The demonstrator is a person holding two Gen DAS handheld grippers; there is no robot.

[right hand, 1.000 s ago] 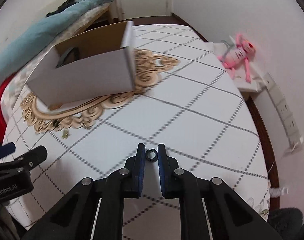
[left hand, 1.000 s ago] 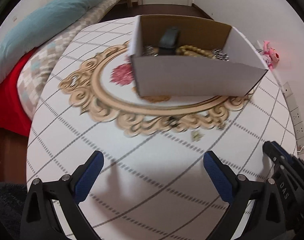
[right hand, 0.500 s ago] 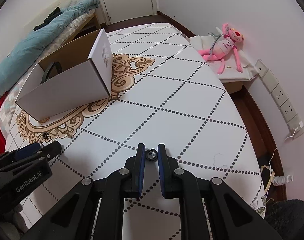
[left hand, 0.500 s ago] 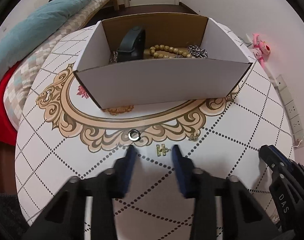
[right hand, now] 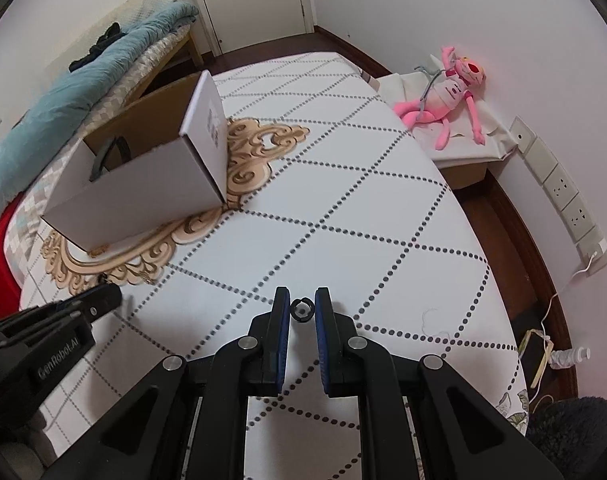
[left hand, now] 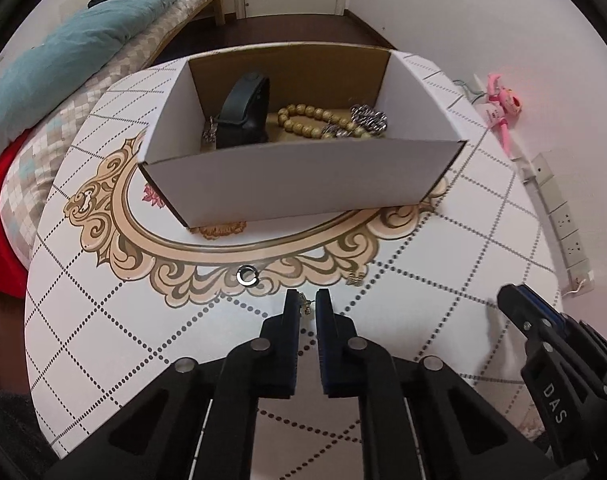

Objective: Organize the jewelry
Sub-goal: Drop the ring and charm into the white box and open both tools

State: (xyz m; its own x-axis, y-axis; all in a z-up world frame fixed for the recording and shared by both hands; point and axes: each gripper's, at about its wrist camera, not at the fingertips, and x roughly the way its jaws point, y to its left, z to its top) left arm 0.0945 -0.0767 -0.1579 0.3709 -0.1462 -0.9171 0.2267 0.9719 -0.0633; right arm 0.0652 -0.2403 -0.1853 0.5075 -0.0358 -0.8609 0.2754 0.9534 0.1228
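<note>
Between the left gripper's (left hand: 306,307) blue pads sits a small gold earring (left hand: 304,305), the fingers closed tight on it just above the white tablecloth (left hand: 151,344). Just ahead and to the left, a silver open ring (left hand: 247,276) lies on the cloth's gold scroll border, and a second small gold earring (left hand: 355,278) lies to the right of it, apart from the pads. Farther on stands the open white cardboard box (left hand: 299,184), holding a black wristband (left hand: 243,112) upright at its left, a string of tan wooden beads (left hand: 315,120) and a silver chain piece (left hand: 369,117) at its right.

The right gripper (right hand: 302,310) is clamped on a small dark ring (right hand: 302,309), held above the dotted cloth, well to the right of the box (right hand: 143,184). A pink plush toy (right hand: 449,92) lies on a low white-covered surface beside the wall.
</note>
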